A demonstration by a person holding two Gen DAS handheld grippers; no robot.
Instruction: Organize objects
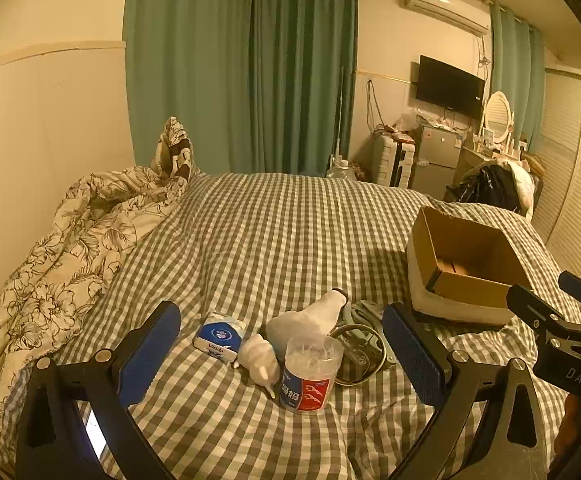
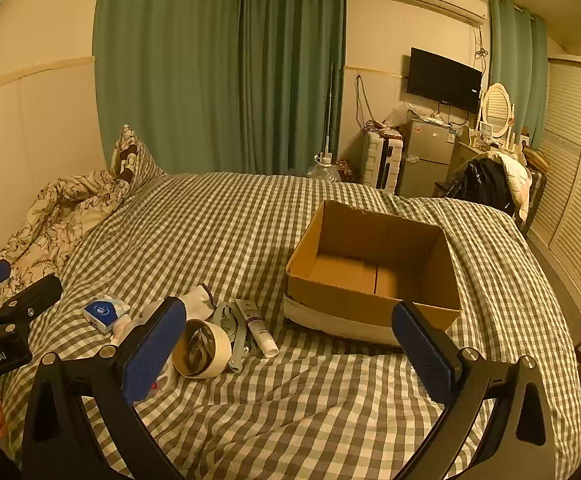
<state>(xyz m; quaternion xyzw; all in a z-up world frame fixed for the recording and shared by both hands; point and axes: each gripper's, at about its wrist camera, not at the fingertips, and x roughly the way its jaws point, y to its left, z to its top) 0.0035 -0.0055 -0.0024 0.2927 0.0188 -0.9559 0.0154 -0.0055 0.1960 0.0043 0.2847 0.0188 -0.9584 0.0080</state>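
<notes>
A small pile lies on the checked bed: a blue Vinda tissue pack (image 1: 220,336), white socks (image 1: 306,316), a clear cotton-swab tub with a red and blue label (image 1: 309,374), a tape roll (image 2: 201,349), a white tube (image 2: 257,328) and a grey metal tool (image 2: 236,332). An open cardboard box (image 2: 374,272) sits to the right of the pile; it also shows in the left wrist view (image 1: 466,268). My left gripper (image 1: 282,356) is open around the tub and socks. My right gripper (image 2: 290,354) is open and empty, between the pile and the box.
A floral duvet (image 1: 70,256) is bunched at the bed's left by the wall. Green curtains (image 1: 242,64) hang behind. A fridge (image 2: 426,156), a suitcase, a dresser with a mirror and a chair with clothes stand at the back right. Louvred wardrobe doors (image 2: 578,200) line the right.
</notes>
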